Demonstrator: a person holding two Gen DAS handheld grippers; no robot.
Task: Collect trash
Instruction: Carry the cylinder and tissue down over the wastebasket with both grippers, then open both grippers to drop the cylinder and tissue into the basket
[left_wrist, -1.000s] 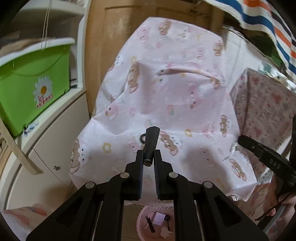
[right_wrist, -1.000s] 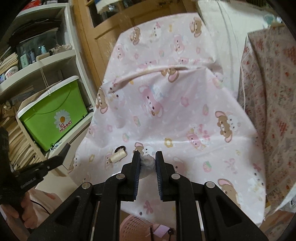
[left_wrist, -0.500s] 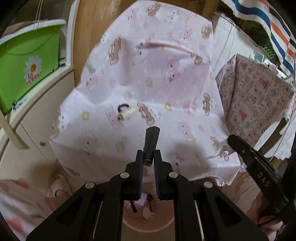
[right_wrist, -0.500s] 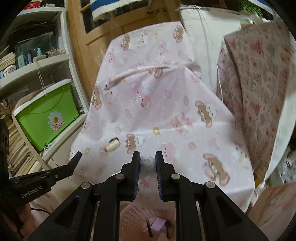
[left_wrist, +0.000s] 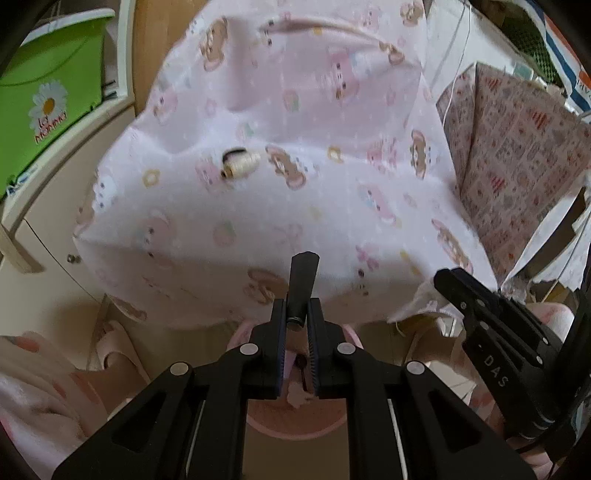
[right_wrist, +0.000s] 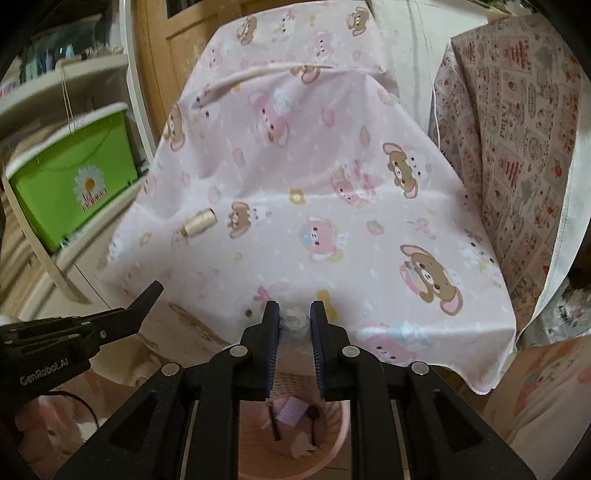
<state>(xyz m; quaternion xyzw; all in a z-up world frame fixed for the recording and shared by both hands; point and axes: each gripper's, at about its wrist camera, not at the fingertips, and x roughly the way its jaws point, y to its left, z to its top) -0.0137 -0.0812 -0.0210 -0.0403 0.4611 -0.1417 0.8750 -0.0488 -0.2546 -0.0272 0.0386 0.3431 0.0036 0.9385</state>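
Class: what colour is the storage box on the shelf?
Green storage box with a white daisy; clearest in the right wrist view.

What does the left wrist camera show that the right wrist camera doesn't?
Only the left wrist view shows the black cylinder clamped in the left gripper. Only the right wrist view shows the crumpled white wad pinched in the right gripper. Both show the thread spool on the pink cloth, the green bin and the pink basket below.

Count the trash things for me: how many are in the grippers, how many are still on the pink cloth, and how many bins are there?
Held in grippers: 2 (black stick in left gripper, crumpled wad in right gripper)
On the pink cloth: 1 (thread spool)
Bins: 1 (pink basket)
Total: 4
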